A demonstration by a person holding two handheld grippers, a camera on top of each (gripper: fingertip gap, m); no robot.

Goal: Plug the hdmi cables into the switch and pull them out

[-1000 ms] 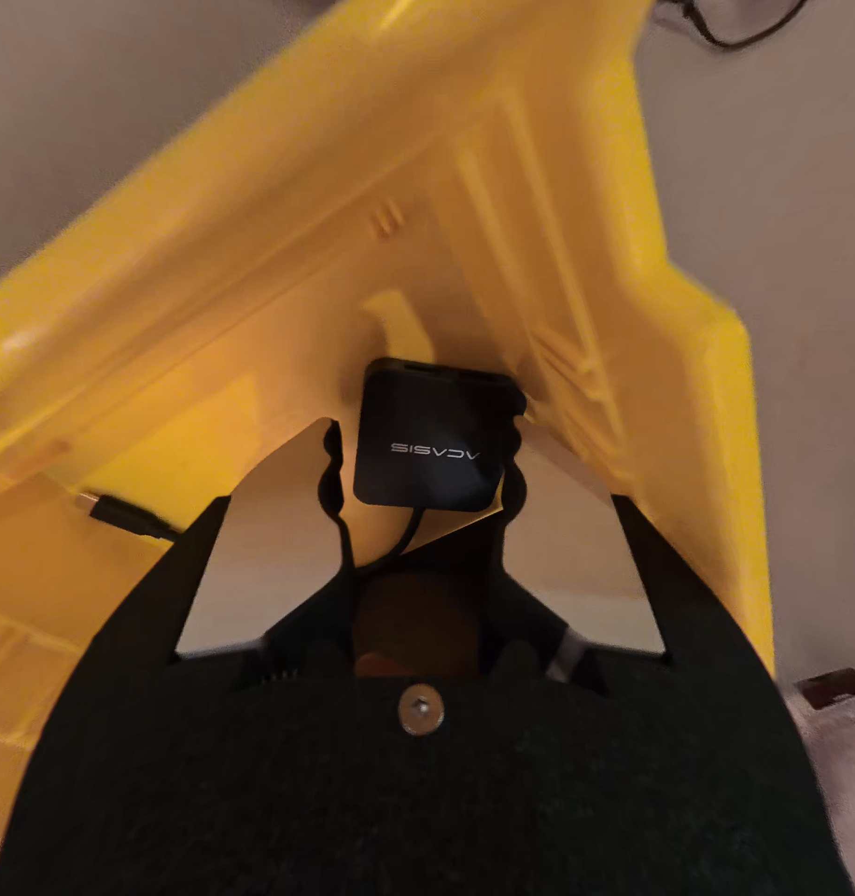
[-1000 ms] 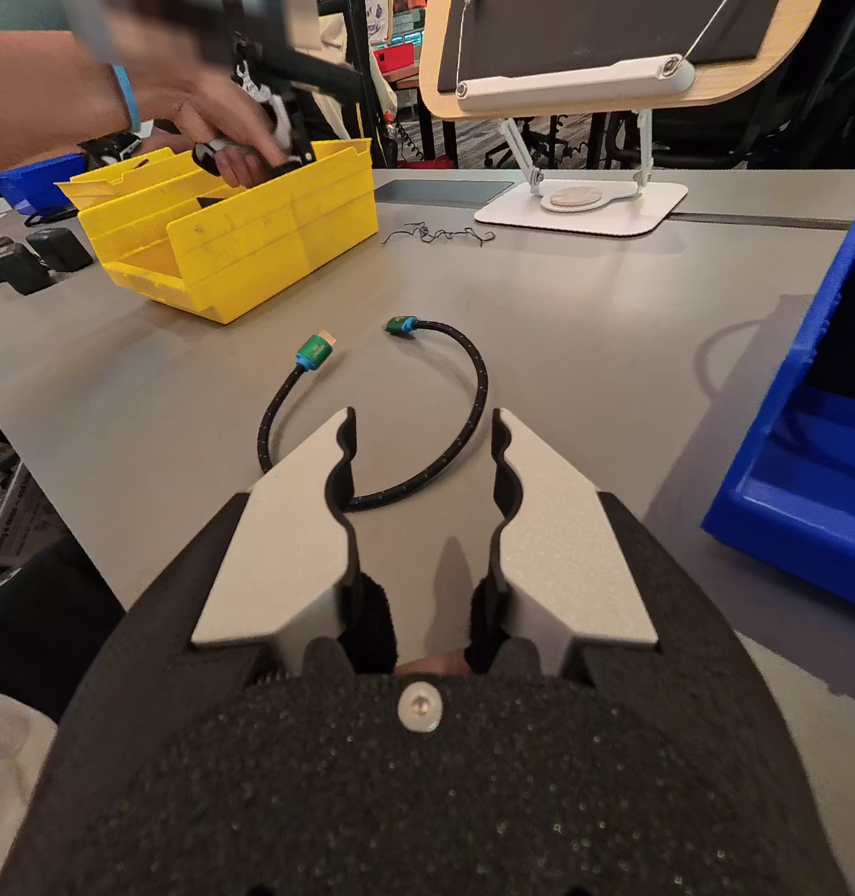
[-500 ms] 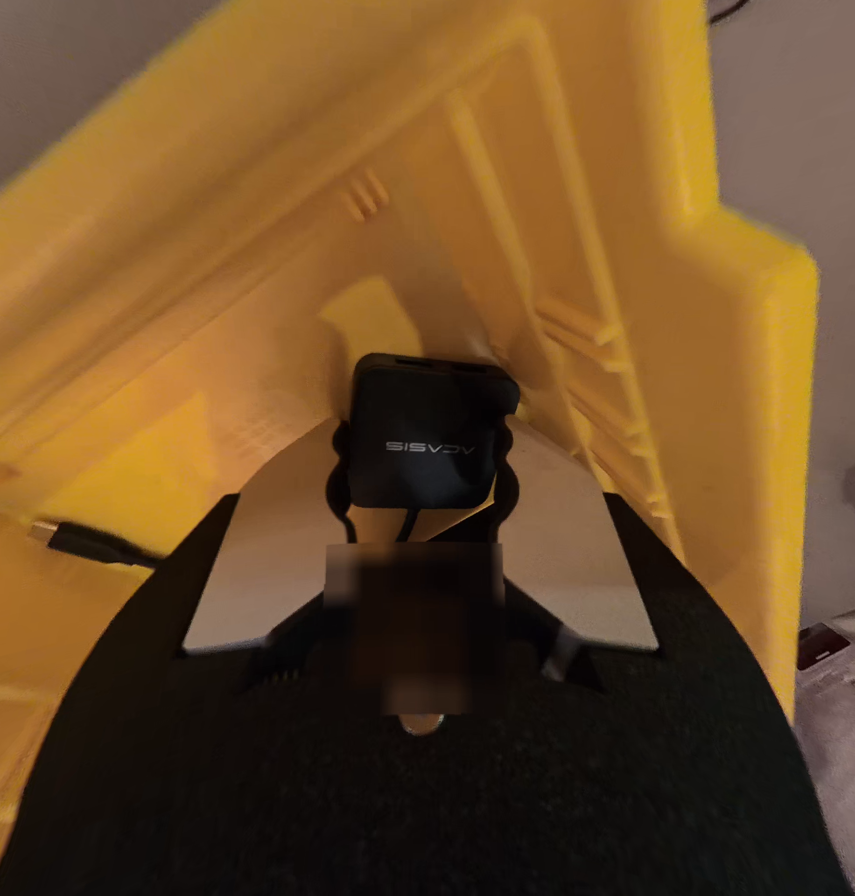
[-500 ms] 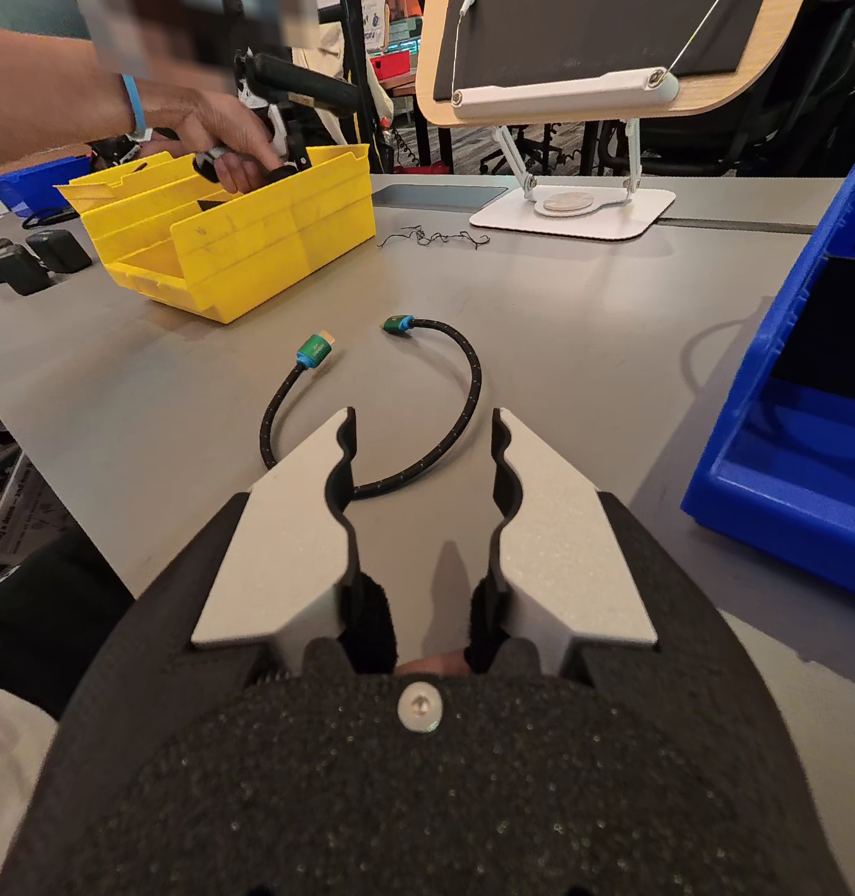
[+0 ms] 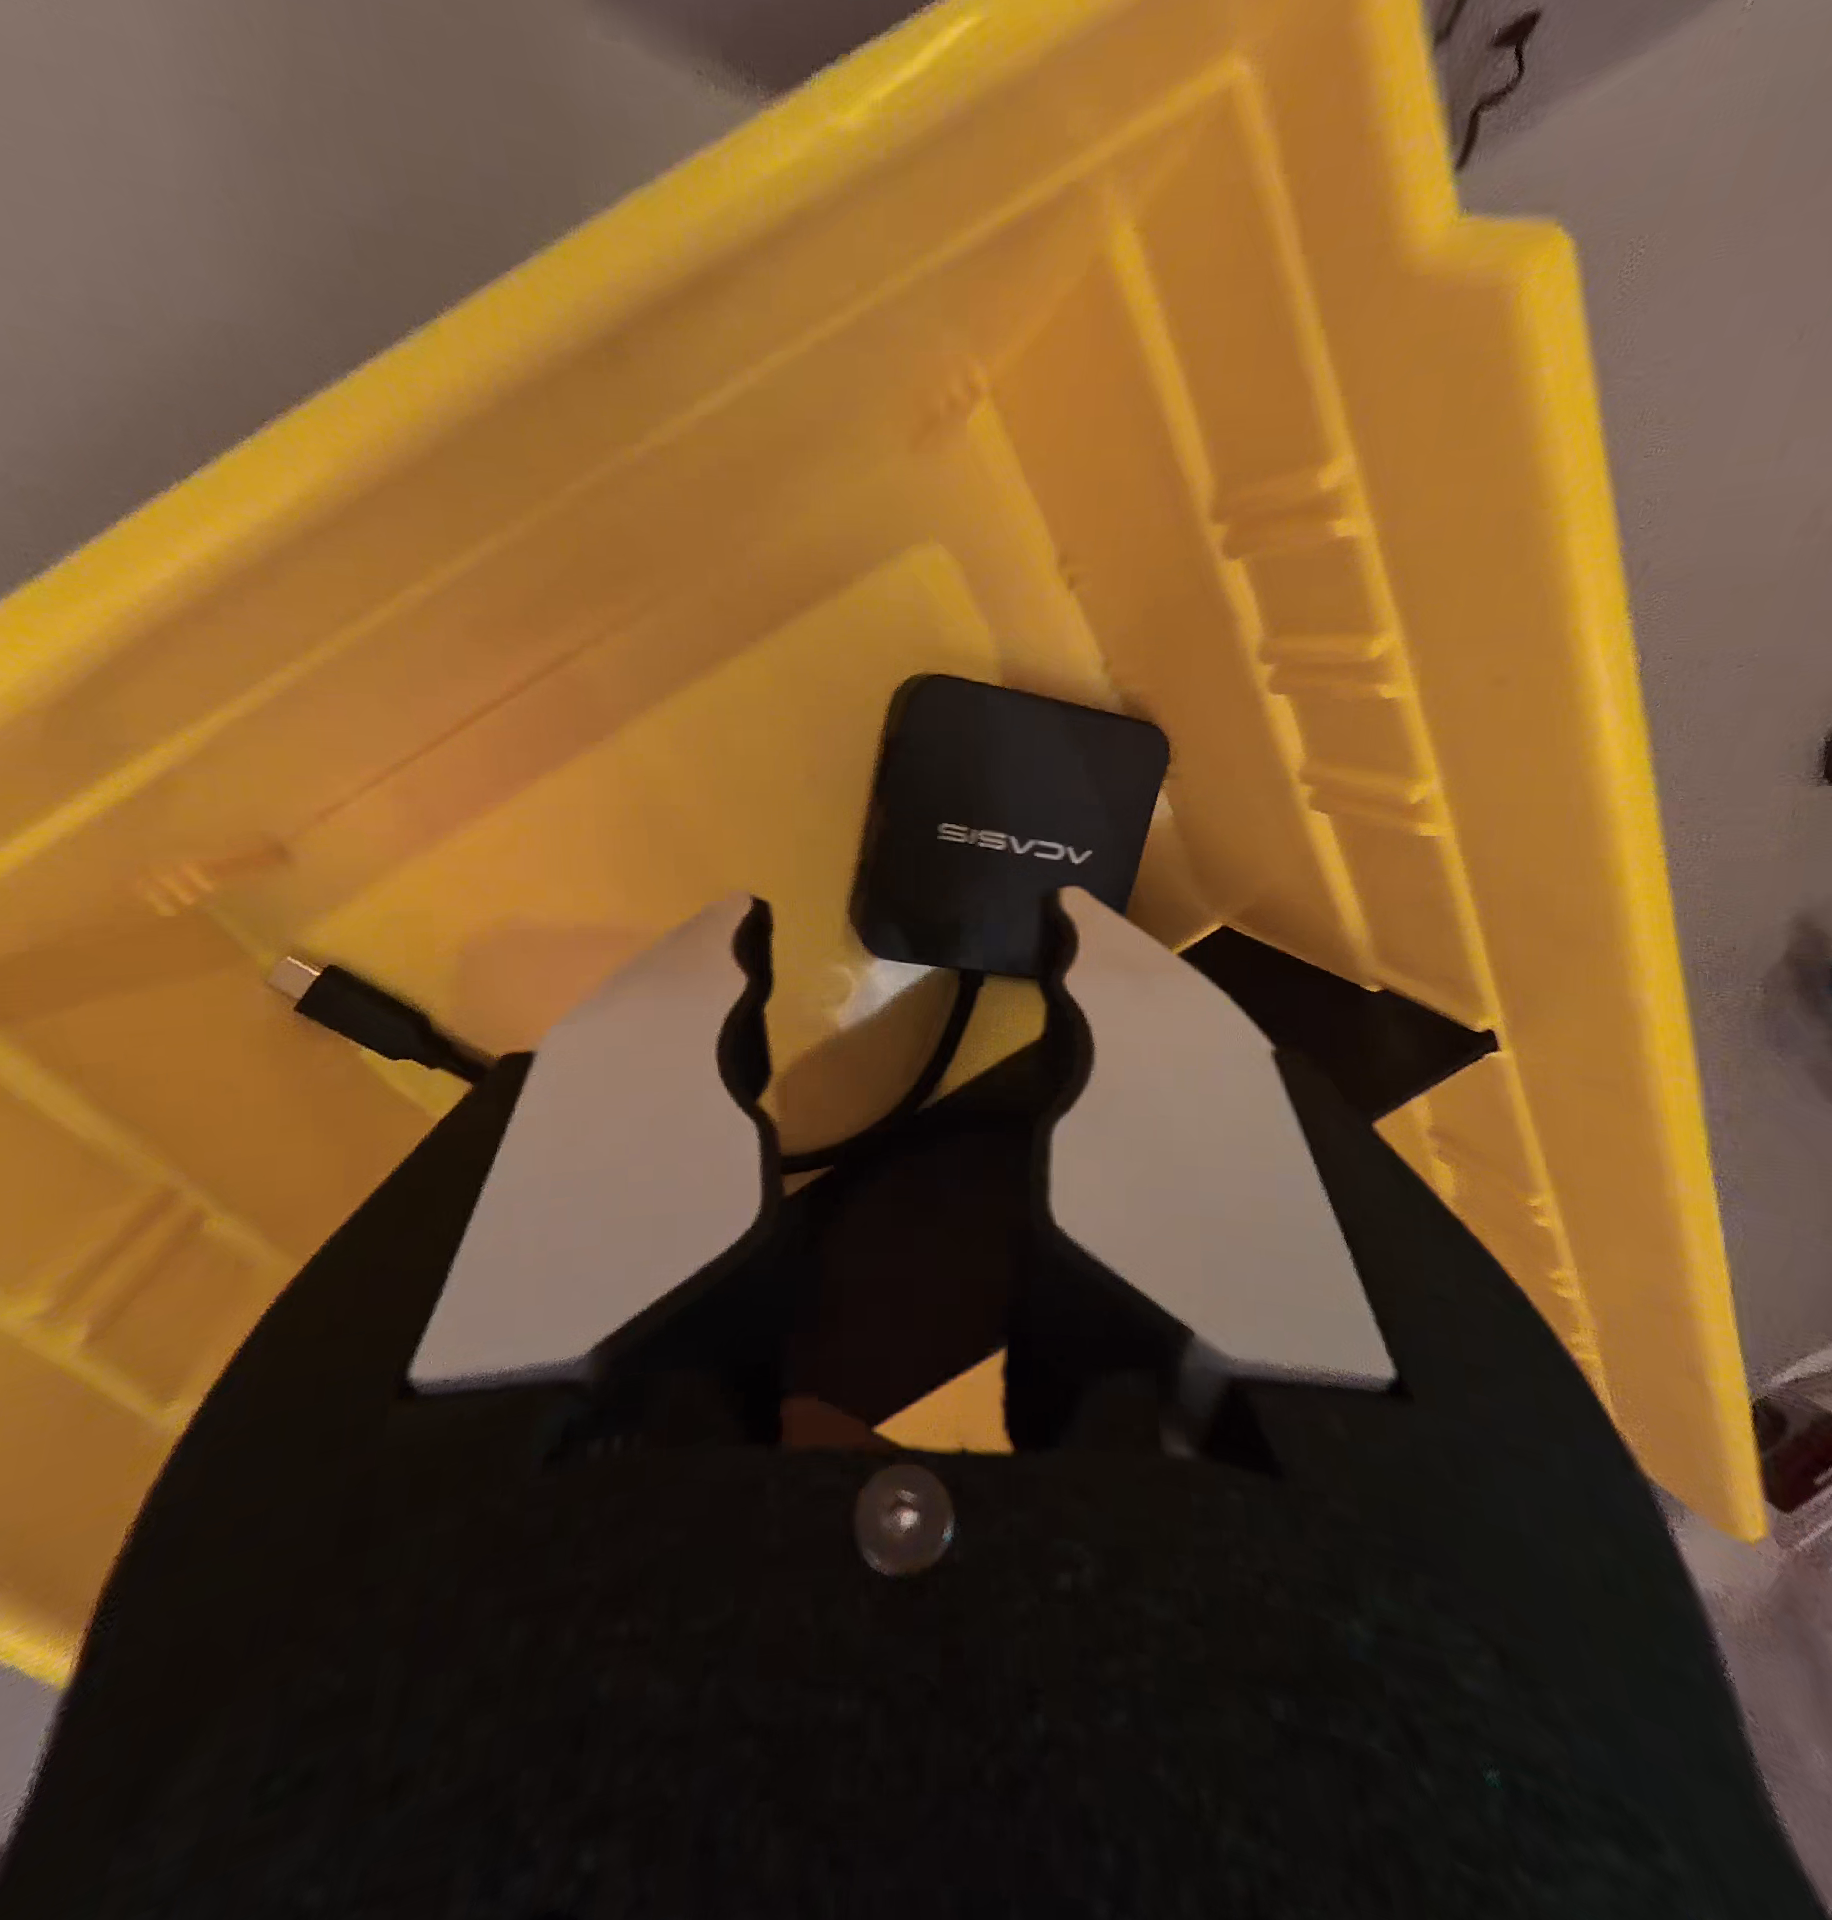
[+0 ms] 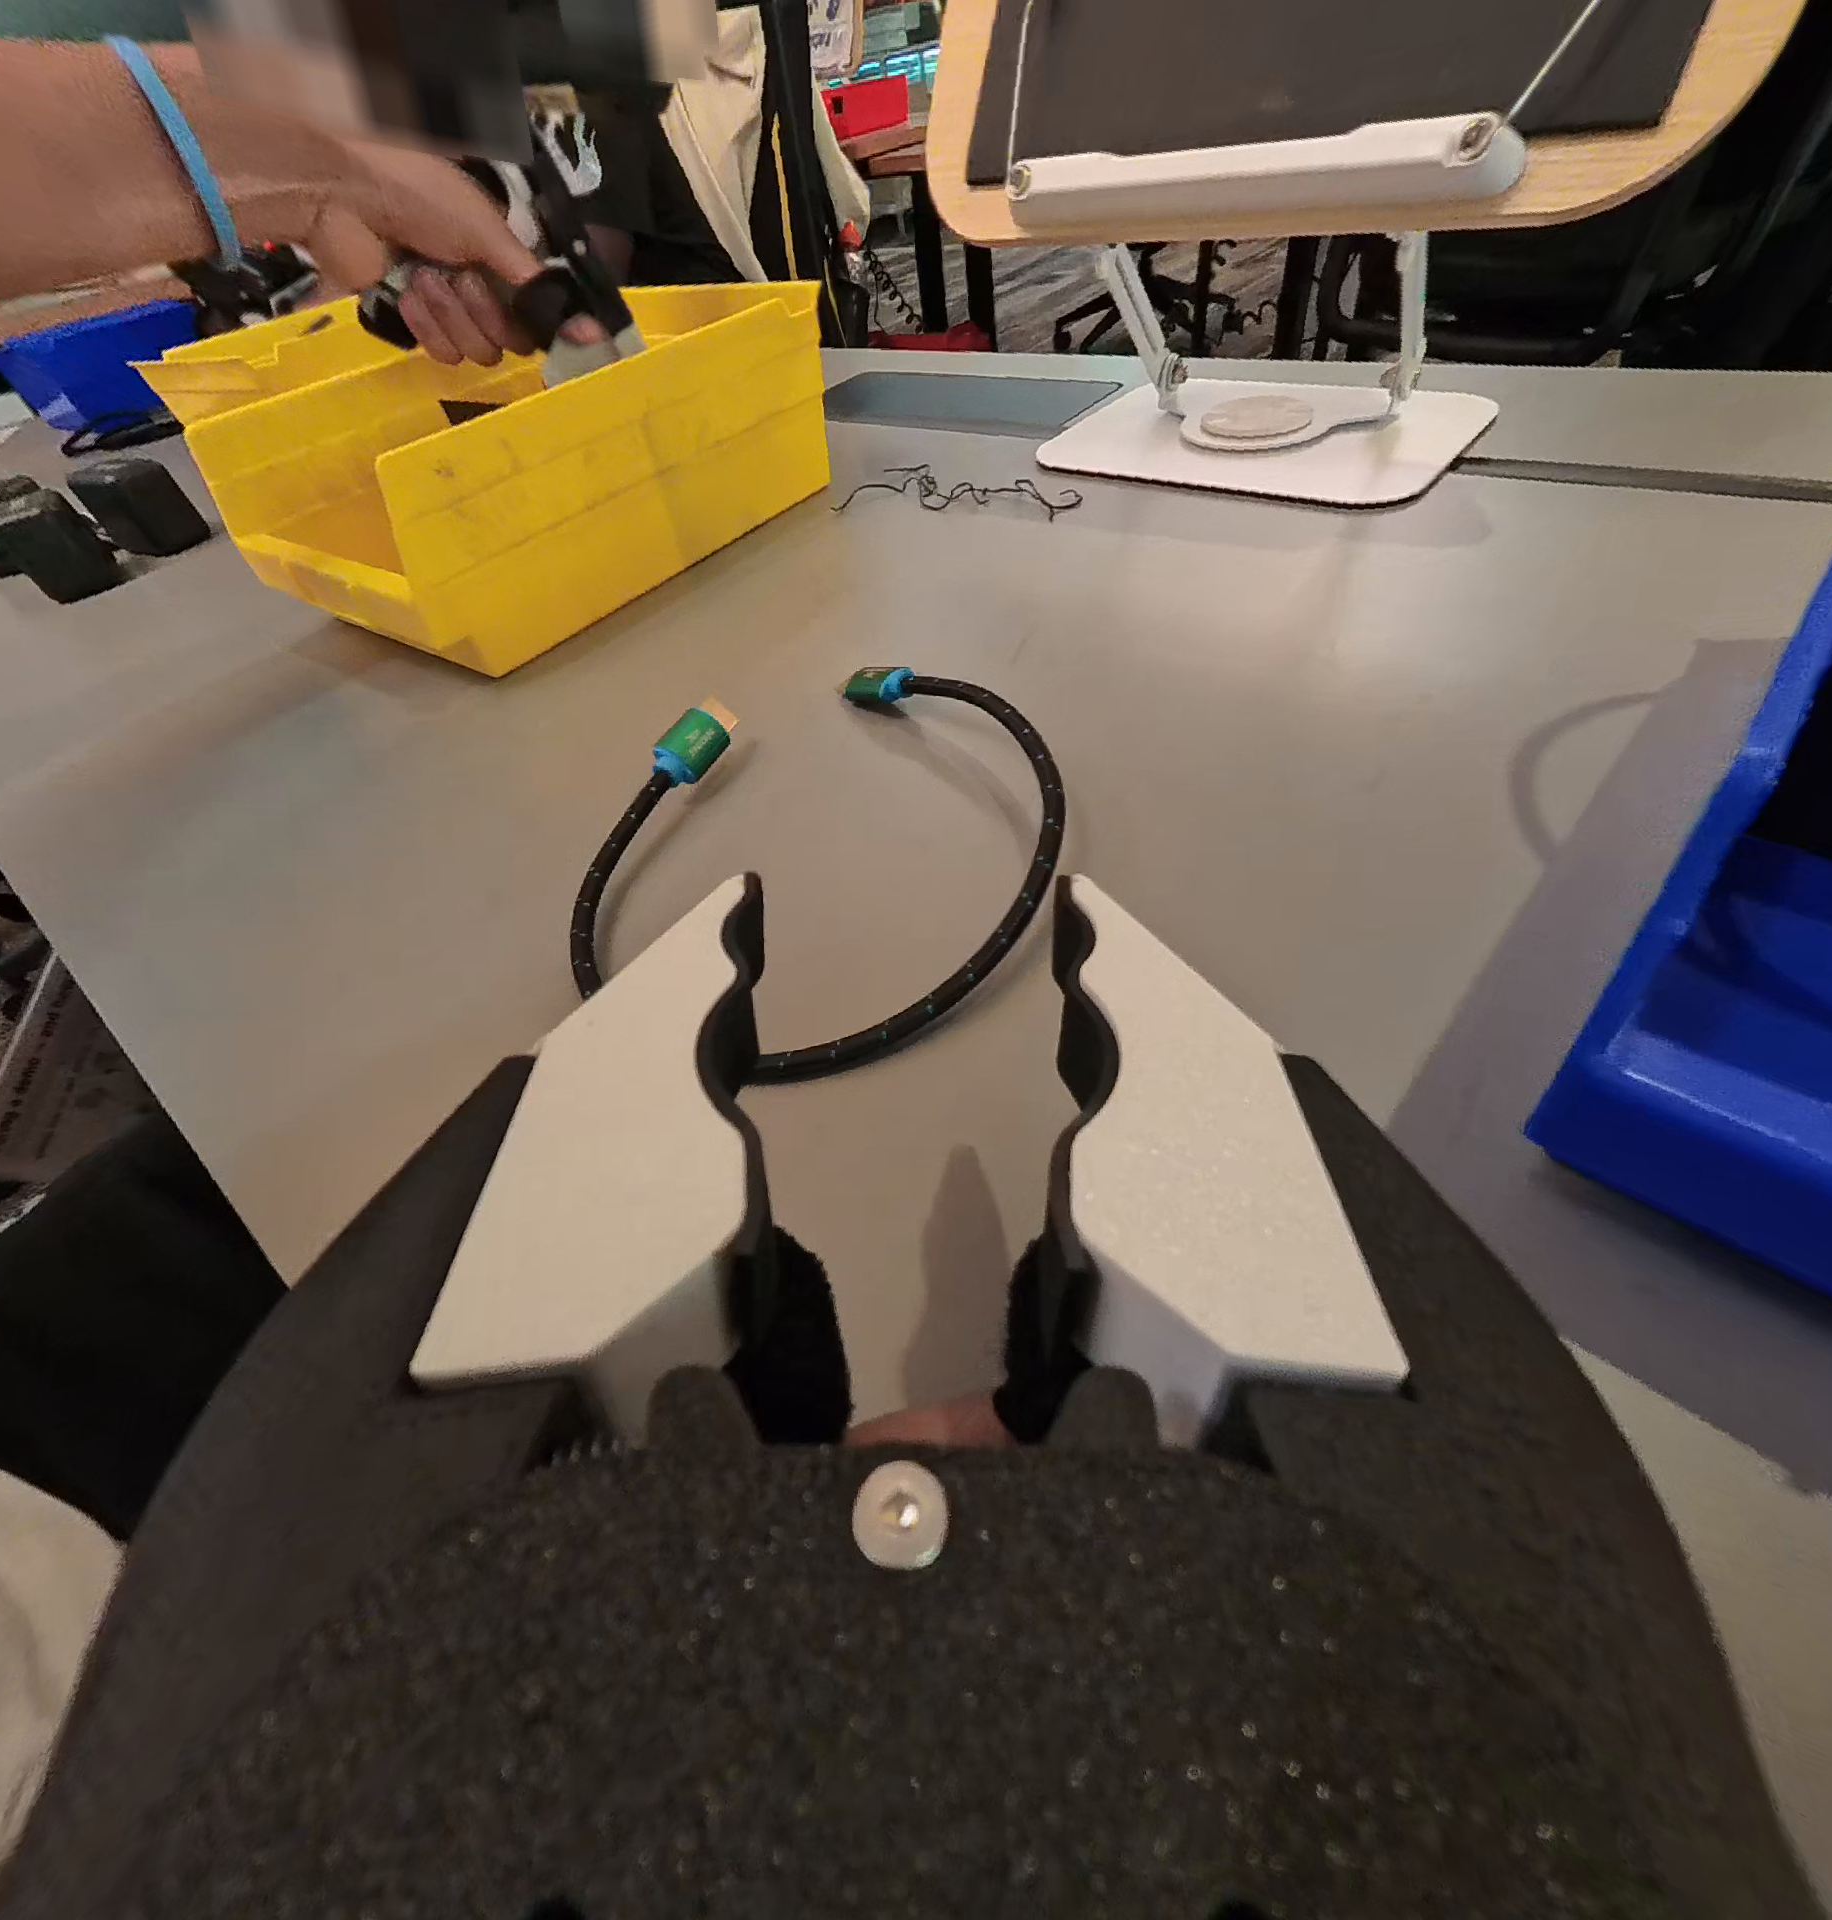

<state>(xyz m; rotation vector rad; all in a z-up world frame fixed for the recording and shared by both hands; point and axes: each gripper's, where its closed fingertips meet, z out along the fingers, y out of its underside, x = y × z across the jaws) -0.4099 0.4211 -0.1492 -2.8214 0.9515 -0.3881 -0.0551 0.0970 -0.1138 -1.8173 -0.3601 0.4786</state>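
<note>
Yellow bin (image 5: 683, 623) has the switch (image 5: 1005, 821) on its floor, my left tool (image 5: 907, 914) wide above to grab it, right tool (image 6: 907, 894) wide, empty over the HDMI cable (image 6: 995, 935) on the desk (image 6: 1255, 727).

Yellow bin (image 5: 1307, 520) glossy plastic; switch (image 5: 1005, 821) matt black; cable (image 6: 1037, 831) braided.
</note>
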